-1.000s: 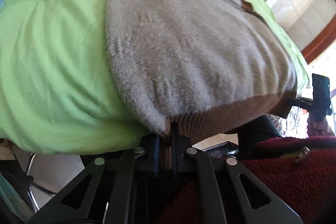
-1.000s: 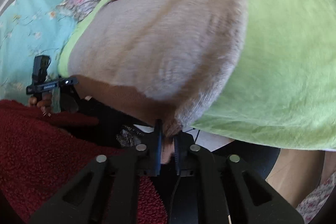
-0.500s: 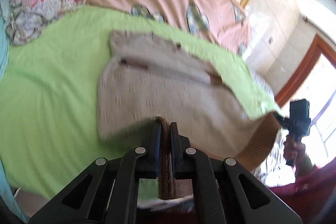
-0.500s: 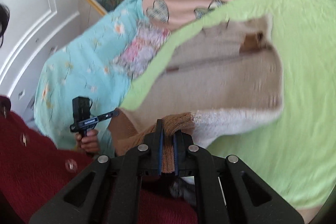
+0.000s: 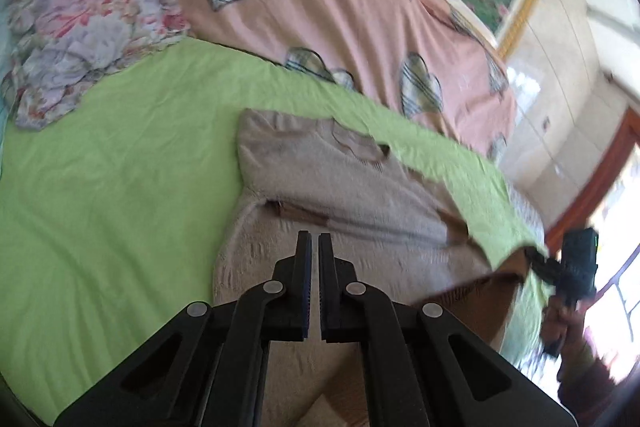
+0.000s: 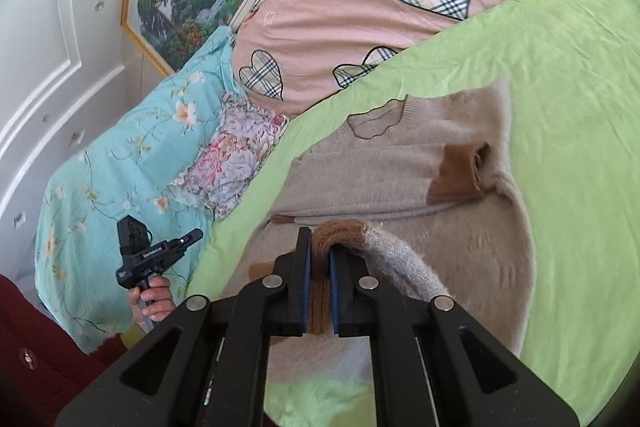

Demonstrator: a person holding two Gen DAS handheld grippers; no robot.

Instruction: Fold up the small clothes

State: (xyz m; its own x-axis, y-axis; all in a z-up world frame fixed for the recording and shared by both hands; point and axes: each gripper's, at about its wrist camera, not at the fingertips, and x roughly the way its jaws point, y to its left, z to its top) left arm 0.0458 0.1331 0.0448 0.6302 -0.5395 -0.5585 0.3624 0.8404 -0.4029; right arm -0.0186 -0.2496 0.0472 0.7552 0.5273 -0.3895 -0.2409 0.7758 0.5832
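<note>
Brown hem (image 6: 340, 233) gone from left jaws.

**Beige sweater lying on the green sheet**

A fuzzy beige knit sweater (image 6: 400, 163) with brown ribbed cuffs and hem lies neck-up on the green sheet, sleeves folded across its chest. Its brown hem is lifted at one corner; the other corner looks blurred, probably dropped.
</note>
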